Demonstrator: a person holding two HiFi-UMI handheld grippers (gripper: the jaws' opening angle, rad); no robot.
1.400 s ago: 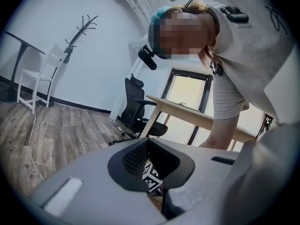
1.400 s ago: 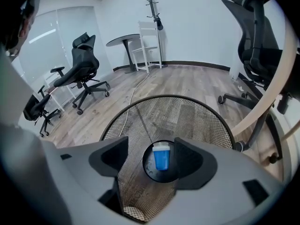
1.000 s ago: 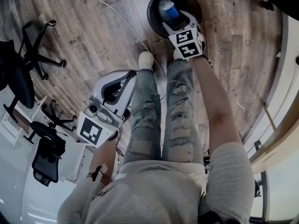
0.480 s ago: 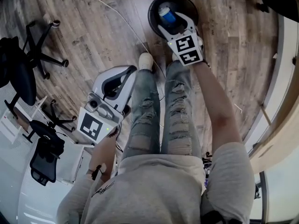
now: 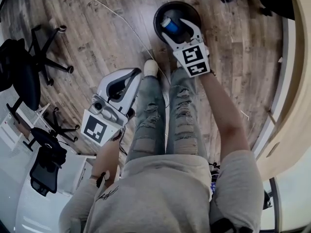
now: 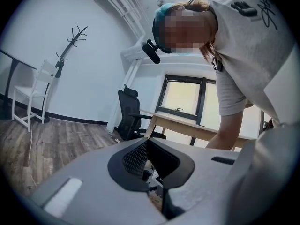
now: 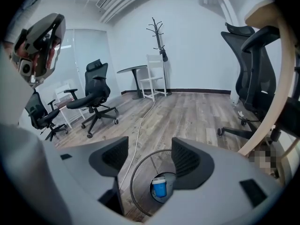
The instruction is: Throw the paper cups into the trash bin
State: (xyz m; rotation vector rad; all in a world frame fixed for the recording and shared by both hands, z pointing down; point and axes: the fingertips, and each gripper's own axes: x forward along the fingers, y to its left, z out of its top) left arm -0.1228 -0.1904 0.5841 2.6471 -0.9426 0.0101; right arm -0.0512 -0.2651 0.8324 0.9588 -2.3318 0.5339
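Blue paper cup (image 5: 169, 25) (image 7: 159, 188): inside the trash bin, seen through its round opening; it has a white rim and touches no jaw.
Trash bin (image 5: 156, 17) (image 7: 133, 182): dark and round, standing on the wooden floor (image 5: 97, 38) just in front of the person's feet.
Right gripper (image 5: 176, 27) (image 7: 150, 156): held directly over the trash bin; the jaws stand wide apart with nothing between them, and the cup shows below, through the gap.
Left gripper (image 5: 131, 74) (image 6: 147, 146): well apart from the trash bin, beside the person's left leg; the jaws are together, and no object is between them.
Jeans (image 5: 165, 115): torn, between the two grippers, on the near side of the bin.
White cable (image 5: 121, 18): runs over the floor and passes just left of the bin.
Office chairs (image 5: 29, 67): black, far to the left of the bin.
Wooden desk (image 5: 291, 106): its light edge is to the right of the bin.
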